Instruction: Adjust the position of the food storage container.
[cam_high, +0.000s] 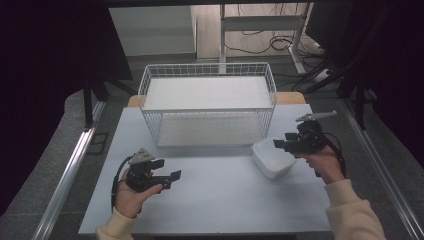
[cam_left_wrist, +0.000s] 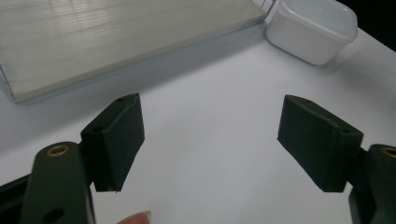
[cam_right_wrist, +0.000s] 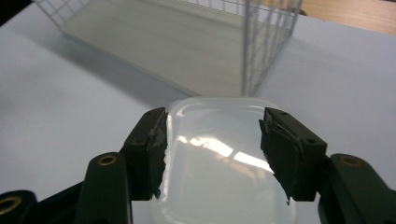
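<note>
A white lidded plastic box (cam_high: 272, 157) sits on the white table (cam_high: 215, 200), just in front of the right corner of a wire basket (cam_high: 207, 102) that holds only a pale board. The right gripper (cam_right_wrist: 212, 149) hovers over the box's translucent lid, jaws spread either side, not gripping. The left gripper (cam_left_wrist: 210, 140) rests wide open, well apart.

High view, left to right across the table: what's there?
Left claw → wire basket → white container → right claw, at the container's rim.
</note>
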